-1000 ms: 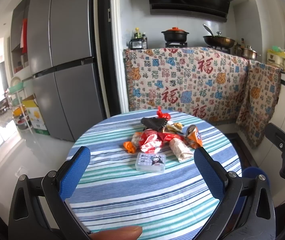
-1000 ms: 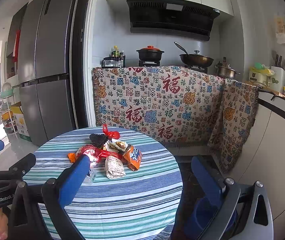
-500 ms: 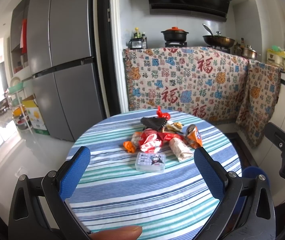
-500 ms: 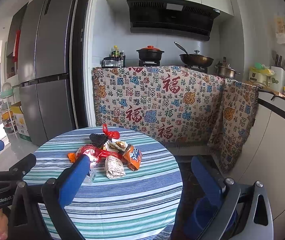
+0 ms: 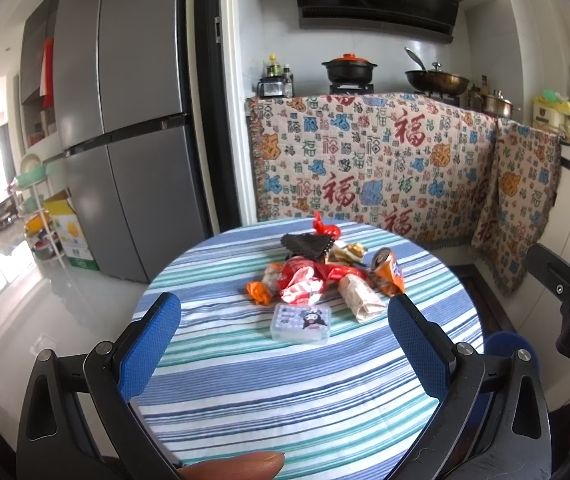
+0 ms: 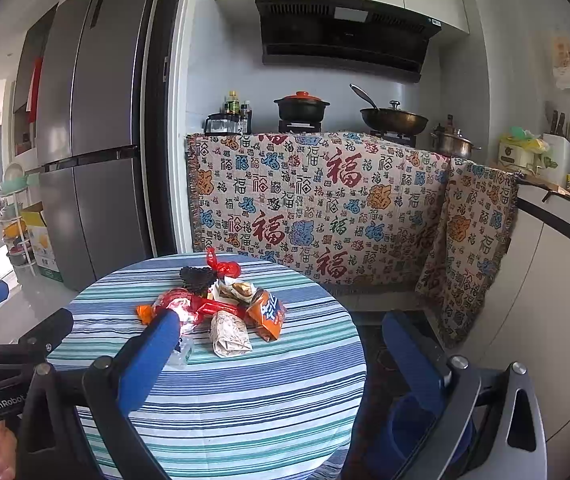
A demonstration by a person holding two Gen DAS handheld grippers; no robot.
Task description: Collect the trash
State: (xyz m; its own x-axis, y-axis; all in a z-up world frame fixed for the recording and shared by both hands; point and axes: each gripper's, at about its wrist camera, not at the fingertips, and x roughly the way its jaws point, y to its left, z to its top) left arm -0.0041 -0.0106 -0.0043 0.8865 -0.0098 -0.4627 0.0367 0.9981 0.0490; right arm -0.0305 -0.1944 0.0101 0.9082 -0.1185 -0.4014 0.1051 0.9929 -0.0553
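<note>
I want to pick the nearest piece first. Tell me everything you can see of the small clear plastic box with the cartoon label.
The small clear plastic box is flat and rectangular with rounded corners, its lid closed. The pale label shows a black cartoon figure. It lies flat on the striped tablecloth at the trash pile's near edge, just in front of the crumpled red wrapper. Neither gripper touches it.

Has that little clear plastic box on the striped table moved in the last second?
No. The clear plastic box sits at the same spot on the striped tablecloth, just in front of the red wrapper, as before.
</note>
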